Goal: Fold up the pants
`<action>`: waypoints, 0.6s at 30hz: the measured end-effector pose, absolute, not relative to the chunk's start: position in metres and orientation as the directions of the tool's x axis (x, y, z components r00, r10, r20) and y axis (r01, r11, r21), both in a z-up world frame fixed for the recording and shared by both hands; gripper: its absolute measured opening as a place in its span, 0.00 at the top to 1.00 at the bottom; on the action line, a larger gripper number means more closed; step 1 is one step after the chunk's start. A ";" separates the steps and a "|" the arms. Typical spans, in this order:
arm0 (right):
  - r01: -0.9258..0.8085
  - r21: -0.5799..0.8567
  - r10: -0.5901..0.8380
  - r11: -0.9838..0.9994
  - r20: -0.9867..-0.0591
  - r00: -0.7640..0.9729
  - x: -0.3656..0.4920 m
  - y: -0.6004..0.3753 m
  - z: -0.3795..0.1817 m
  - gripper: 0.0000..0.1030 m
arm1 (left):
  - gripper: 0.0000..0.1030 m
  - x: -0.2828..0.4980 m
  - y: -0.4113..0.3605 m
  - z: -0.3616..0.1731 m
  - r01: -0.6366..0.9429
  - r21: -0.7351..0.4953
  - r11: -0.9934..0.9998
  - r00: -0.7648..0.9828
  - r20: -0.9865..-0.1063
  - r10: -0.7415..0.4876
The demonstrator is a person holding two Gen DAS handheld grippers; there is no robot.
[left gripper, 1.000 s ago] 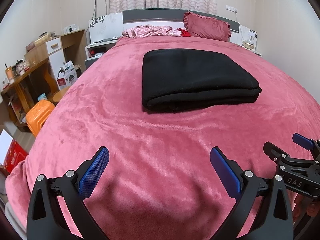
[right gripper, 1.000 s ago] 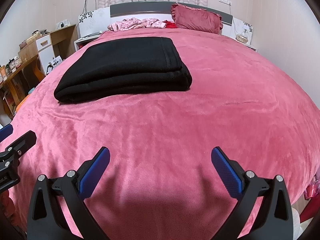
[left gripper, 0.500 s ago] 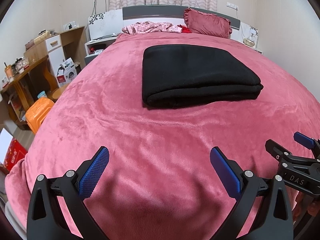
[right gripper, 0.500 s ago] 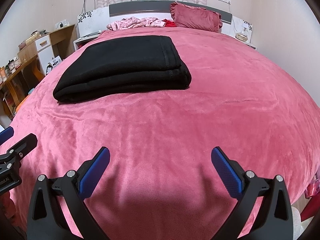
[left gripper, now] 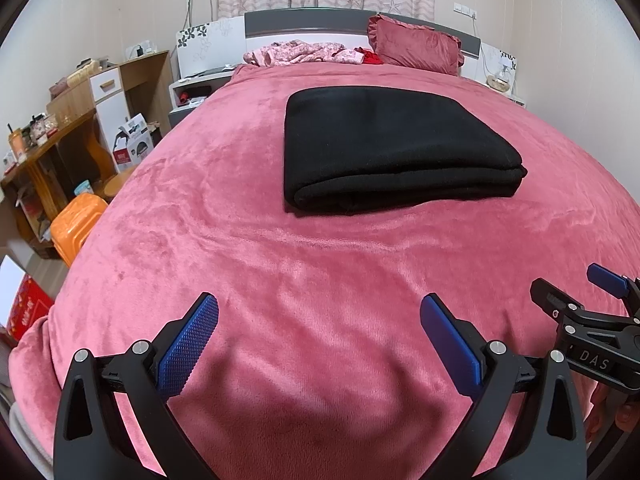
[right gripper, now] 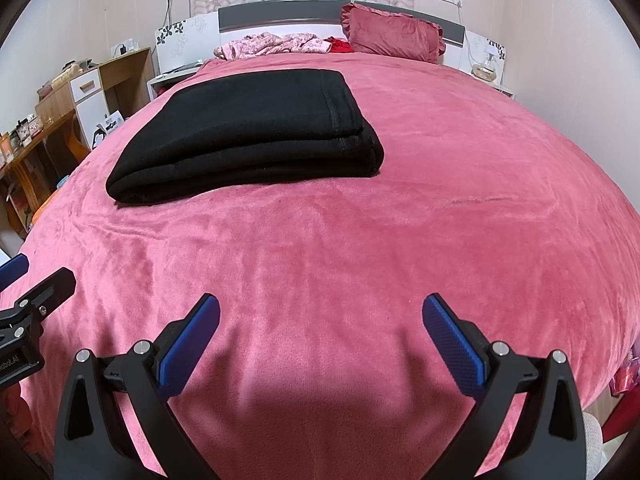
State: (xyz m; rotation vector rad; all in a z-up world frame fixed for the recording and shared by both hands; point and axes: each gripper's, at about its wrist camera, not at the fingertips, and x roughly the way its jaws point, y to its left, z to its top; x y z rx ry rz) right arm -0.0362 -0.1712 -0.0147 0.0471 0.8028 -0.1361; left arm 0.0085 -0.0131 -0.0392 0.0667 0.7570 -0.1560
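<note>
Pants (left gripper: 384, 148) lie mid-bed on the pink blanket (left gripper: 320, 264) as a flat, squared black stack, layered edges facing the foot; judged already folded, so left where they sit; left gripper (left gripper: 318, 330) low over bare blanket near the foot, tongs spread wide, holding nothing; right gripper (right gripper: 320, 330) beside it, likewise apart and empty; both well short of the pants, presumably clear so the stack is not disturbed; pillow (left gripper: 416, 44) by the headboard.

The black pants (left gripper: 392, 148) lie folded into a thick, flat rectangle of stacked layers on the bed (left gripper: 280, 264), below the pillow (left gripper: 416, 44).
</note>
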 end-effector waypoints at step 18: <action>0.141 -0.001 -0.098 0.990 -0.723 0.684 -0.036 -0.172 -0.017 0.02 | 0.03 0.009 -0.015 -0.040 0.169 0.001 0.986 0.706 -0.698 -0.120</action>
